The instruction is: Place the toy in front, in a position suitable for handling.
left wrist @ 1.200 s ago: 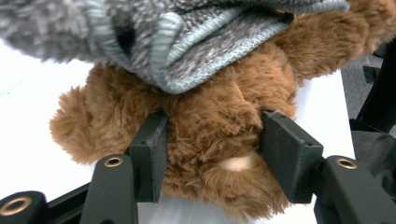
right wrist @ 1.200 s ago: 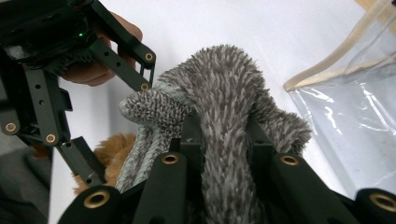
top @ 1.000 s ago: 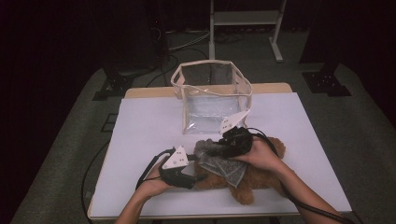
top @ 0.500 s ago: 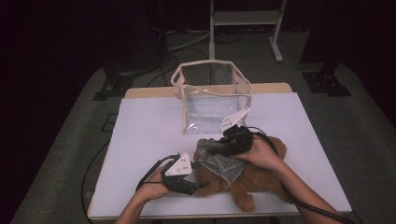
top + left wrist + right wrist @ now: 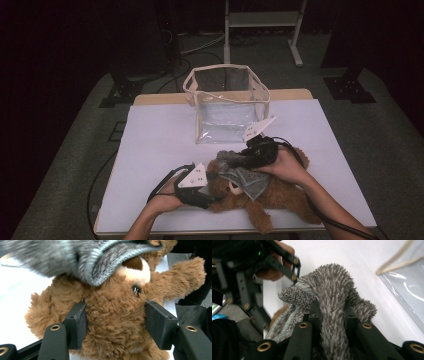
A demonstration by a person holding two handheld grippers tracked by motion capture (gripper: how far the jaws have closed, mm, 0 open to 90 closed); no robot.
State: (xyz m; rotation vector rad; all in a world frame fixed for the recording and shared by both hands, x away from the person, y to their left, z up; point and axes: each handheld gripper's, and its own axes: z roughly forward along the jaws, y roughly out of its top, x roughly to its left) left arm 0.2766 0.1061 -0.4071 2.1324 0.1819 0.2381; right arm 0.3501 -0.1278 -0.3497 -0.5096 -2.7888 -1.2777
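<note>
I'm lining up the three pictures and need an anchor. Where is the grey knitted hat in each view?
High view: grey knitted hat lies over the teddy bear, lower centre.
Left gripper view: hat across the top, above the bear's face.
Right gripper view: hat at centre, pinched between the jaws.
Shared landmark: white table.

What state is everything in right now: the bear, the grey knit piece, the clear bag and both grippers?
Teddy bear: lying on the table, head clamped by the left gripper.
Grey knit garment: bunched, draped over the bear's head, pinched by the right gripper.
Clear bag: upright, top open; looks empty.
Left gripper: jaws pressed into the bear's head from both sides.
Right gripper: shut on a fold of the garment.
</note>
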